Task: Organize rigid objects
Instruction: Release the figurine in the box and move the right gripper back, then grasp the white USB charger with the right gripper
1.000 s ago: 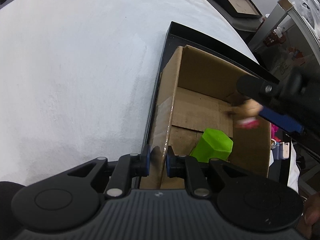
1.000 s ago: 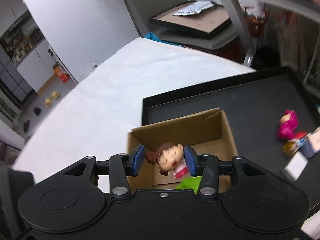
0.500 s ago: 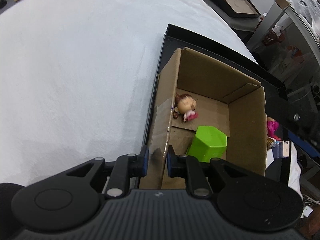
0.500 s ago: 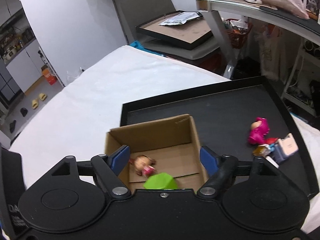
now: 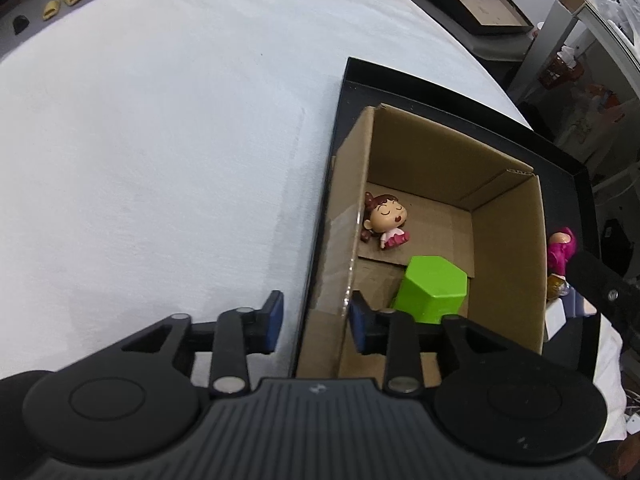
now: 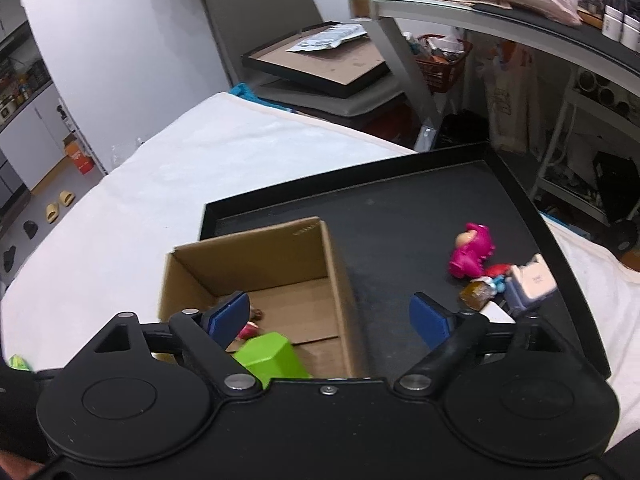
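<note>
**Both grippers open over the cardboard box**

The left gripper (image 5: 314,322) is hovering low at the near left corner of the cardboard box (image 5: 504,248), its blue pads spread apart and straddling the box's left wall: one pad is sitting outside over the black tray (image 5: 576,168), the other inside the box, and neither is visibly pressing the cardboard. The right gripper (image 6: 330,318) is tilting down from above the box's near right side, its fingers standing wide apart and holding nothing; the left pad is hanging over the box interior, the right one over bare tray.

Inside the box, the doll figure (image 5: 386,222) is lying on its back against the left wall, and the green block (image 5: 434,288) is resting just beside it, nearer the camera. On the tray to the right of the box, a pink toy (image 6: 472,250) is lying near a small cluster of other objects (image 6: 508,284). The tray is sitting on a white tabletop (image 5: 160,140).
</note>
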The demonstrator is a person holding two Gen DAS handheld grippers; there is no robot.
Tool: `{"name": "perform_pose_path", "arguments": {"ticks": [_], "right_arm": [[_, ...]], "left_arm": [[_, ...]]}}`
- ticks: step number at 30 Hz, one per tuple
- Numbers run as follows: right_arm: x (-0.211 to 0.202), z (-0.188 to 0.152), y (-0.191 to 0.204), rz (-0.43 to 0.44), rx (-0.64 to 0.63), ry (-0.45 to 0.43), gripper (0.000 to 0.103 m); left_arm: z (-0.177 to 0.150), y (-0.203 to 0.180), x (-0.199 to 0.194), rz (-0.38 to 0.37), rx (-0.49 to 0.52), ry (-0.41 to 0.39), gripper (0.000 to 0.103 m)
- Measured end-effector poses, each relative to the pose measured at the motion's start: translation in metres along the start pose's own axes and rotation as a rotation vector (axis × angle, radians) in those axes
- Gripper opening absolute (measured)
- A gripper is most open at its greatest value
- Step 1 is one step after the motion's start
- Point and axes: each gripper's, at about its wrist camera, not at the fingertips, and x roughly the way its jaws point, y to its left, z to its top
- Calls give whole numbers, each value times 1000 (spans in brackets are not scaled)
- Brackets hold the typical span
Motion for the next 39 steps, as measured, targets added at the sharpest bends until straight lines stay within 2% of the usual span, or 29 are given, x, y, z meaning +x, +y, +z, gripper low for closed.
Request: {"name": "perform_pose_path", "arguments": {"ticks": [9, 23, 35, 39], "right_arm": [[2, -13, -21, -31, 30, -34, 91], [24, -32, -78, -81, 141, -56, 91], [53, -42, -115, -139, 286, -62, 91], [62, -41, -116, -184, 261, -72, 91]], "left_arm": [[-5, -10, -7, 46, 29, -31, 47], [-18, -34, -10, 123, 82, -82, 48], [-24, -64, -1, 184, 151, -60, 48], [-25, -71, 2, 223, 156, -60, 48]]}}
